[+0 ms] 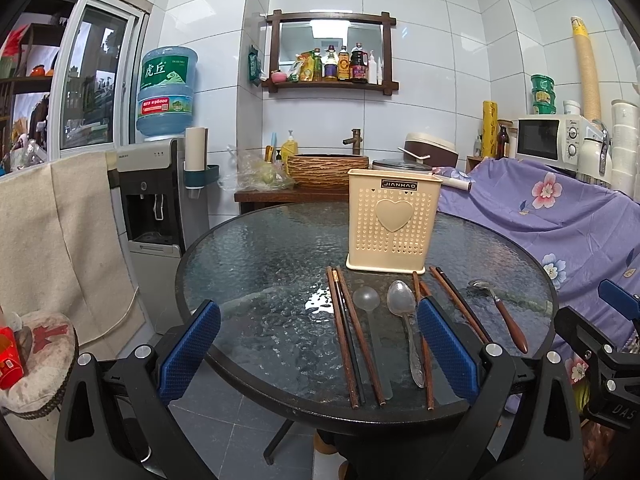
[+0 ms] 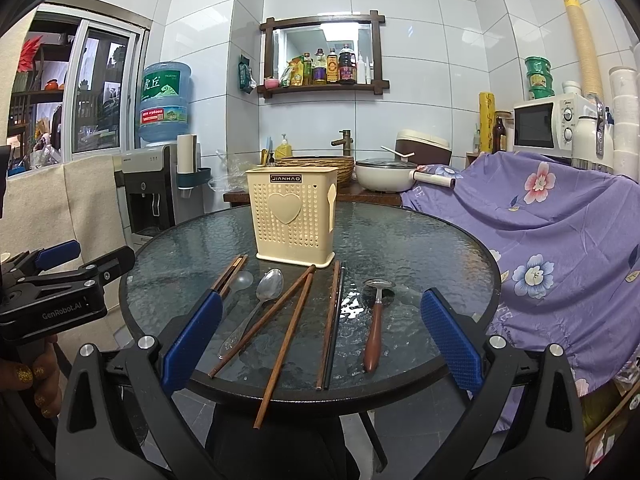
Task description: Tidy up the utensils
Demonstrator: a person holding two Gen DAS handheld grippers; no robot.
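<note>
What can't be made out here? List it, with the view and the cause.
- Inside of the holder: both views sit too low; its walls hide any dividers or contents.
- Chopsticks in the left wrist view: partly covered by the left gripper finger.
- Clear spoon handle, right wrist view: hidden behind the right gripper finger.
</note>
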